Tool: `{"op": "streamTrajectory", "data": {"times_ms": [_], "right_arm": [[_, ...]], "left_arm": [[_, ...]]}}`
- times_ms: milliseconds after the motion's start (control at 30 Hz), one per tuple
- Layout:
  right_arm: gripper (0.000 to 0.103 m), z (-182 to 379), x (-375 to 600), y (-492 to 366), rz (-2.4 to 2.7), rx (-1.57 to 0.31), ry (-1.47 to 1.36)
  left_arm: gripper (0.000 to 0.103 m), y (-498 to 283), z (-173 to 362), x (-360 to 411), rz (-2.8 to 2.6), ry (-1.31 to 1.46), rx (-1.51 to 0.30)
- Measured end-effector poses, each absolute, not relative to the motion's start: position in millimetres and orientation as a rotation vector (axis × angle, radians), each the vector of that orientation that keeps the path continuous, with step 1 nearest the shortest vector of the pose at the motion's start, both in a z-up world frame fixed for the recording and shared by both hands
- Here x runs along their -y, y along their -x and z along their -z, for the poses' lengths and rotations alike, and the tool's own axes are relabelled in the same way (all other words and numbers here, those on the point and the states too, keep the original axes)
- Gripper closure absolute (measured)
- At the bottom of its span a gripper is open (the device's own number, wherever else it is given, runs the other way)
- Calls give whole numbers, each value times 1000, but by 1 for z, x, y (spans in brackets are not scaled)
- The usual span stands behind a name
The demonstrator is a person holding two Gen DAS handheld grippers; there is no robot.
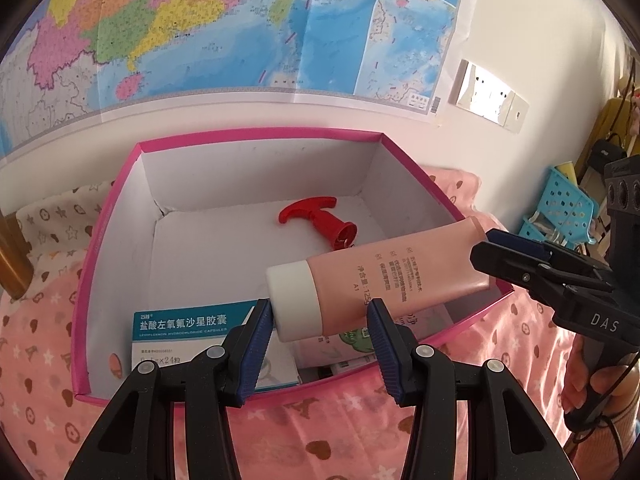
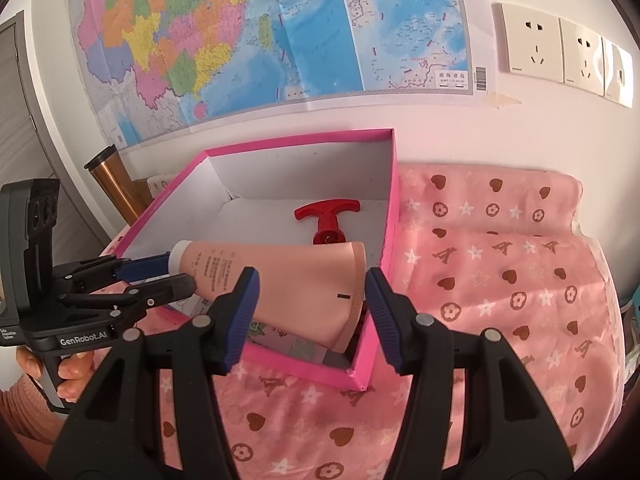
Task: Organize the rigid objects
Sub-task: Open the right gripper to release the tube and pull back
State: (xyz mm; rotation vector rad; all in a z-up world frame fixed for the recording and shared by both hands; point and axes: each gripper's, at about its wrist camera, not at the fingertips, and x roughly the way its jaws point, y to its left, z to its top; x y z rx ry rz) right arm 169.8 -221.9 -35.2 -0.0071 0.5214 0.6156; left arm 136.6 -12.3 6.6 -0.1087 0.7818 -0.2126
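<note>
I see the pink tube [image 1: 400, 276] lying tilted across the near corner of the pink box [image 1: 104, 240], white cap toward my left gripper [image 1: 320, 344], crimped end toward my right gripper [image 2: 310, 312]. Both sets of fingers stand wide, flanking the tube without gripping. A red handle [image 1: 316, 220] and medicine carton [image 1: 188, 324] lie inside the box on the bed [image 2: 500, 280].

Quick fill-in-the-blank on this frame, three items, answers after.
1. The pink tube has a ___ cap.
2. The red T-handle lies inside the pink ___.
3. The tube's crimped end sits between the fingers of the ___ tool.
Missing words: white; box; right.
</note>
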Motion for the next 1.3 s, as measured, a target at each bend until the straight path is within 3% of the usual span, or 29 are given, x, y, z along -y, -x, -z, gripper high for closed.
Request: {"op": "streamTrajectory", "data": {"times_ms": [667,733,867,967,1033,1067,1100,1300], "right_arm": [[45,39,205,-167,-549,-485,117],[45,39,207,-162,-553,-480,117],[45,40,209,-144,-579,-459,107],[36,40,210,-121,-610,-409,109],[22,42,208,-105,-622,-369,115],[15,45,208,-97,-627,-352,114],[13,48,207,-89,-633,-340,111],[6,74,197,-65,-617,-344,136]], "left_arm": [[51,-140,-2,12,184,88,-784],[47,-135,-4,12,181,80,-770],[28,-113,-12,13,174,67,-709],[18,-90,-20,13,176,55,-646],[12,-74,-23,12,171,51,-609],[4,-68,-24,11,169,54,-598],[0,-61,-24,10,163,57,-587],[0,-34,-10,4,101,70,-607]]}}
